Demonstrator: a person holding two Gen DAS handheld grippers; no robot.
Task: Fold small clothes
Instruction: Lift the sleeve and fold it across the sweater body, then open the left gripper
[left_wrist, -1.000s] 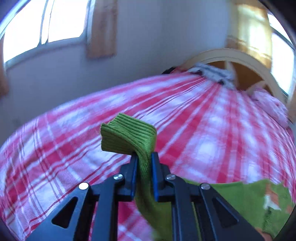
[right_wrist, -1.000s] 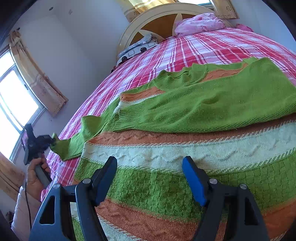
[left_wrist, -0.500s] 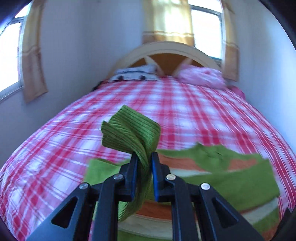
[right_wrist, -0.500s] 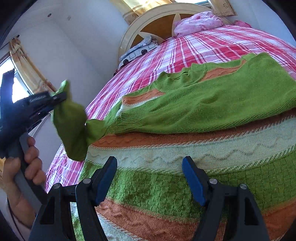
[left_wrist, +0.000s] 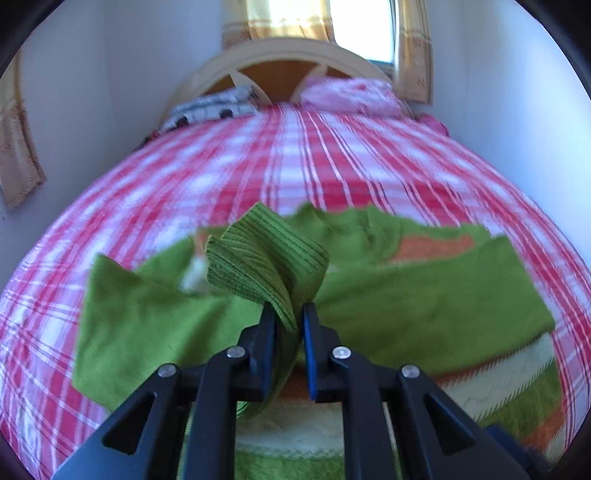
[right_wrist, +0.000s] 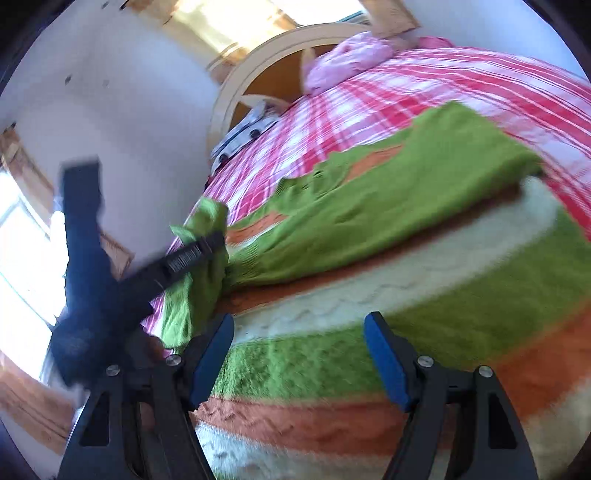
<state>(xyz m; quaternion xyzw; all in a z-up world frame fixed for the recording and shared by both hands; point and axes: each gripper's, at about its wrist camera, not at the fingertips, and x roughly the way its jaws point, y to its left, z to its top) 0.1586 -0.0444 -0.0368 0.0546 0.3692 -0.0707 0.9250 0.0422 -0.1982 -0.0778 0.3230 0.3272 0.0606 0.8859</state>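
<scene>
A green, orange and cream striped knit sweater (right_wrist: 406, 266) lies flat on the bed; it also shows in the left wrist view (left_wrist: 424, 295). My left gripper (left_wrist: 289, 325) is shut on the ribbed green sleeve cuff (left_wrist: 266, 258) and holds it lifted over the sweater's body. In the right wrist view the left gripper (right_wrist: 184, 254) comes in from the left with the sleeve (right_wrist: 199, 266) hanging from it. My right gripper (right_wrist: 299, 354) is open and empty, low over the sweater's striped hem end.
The bed has a red and white plaid cover (left_wrist: 295, 166). A pink pillow (left_wrist: 347, 94) and a black-and-white patterned cloth (left_wrist: 210, 107) lie by the curved wooden headboard (left_wrist: 280, 62). Walls and curtained windows surround the bed.
My left gripper has swung the sleeve cuff from out over the bare cover at the left in over the sweater's body. The right gripper stays open over the hem and has tilted slightly.
</scene>
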